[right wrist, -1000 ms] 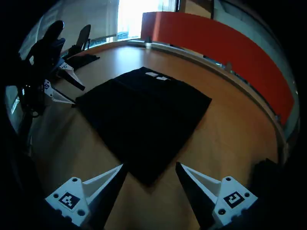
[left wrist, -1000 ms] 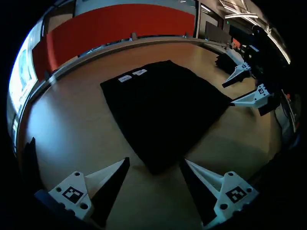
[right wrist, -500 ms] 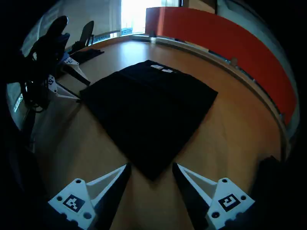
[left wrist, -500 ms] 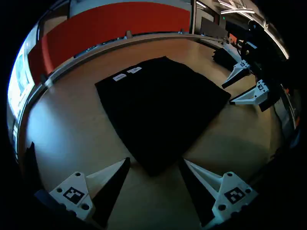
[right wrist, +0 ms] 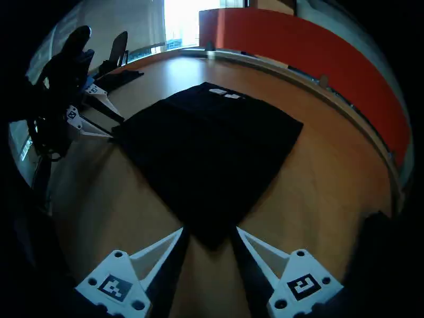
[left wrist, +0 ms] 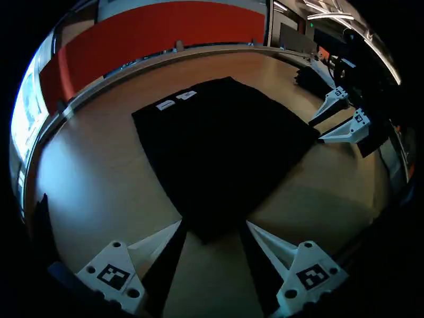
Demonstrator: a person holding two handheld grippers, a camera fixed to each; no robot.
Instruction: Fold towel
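Observation:
A black towel [left wrist: 222, 138] [right wrist: 212, 153] lies flat on the wooden table [left wrist: 95, 169] [right wrist: 328, 175], with two white labels [left wrist: 176, 100] [right wrist: 222, 94] near its far edge. My left gripper [left wrist: 214, 222] straddles one near corner, fingers partly closed with a gap around the cloth. My right gripper [right wrist: 210, 229] straddles the other near corner the same way. In the left gripper view the right gripper [left wrist: 315, 132] points at the towel's right corner. In the right gripper view the left gripper [right wrist: 117, 129] points at the left corner, held by a dark-gloved hand.
A red panel [left wrist: 159, 32] [right wrist: 318, 47] runs behind the table's curved far edge. A dark folded item [left wrist: 310, 79] [right wrist: 119, 78] lies on the table beyond the towel. A chair back [right wrist: 119, 45] stands by the bright window.
Both grippers' fingers have narrowed around the towel's near corners and moved slightly forward over them. The towel itself has not shifted.

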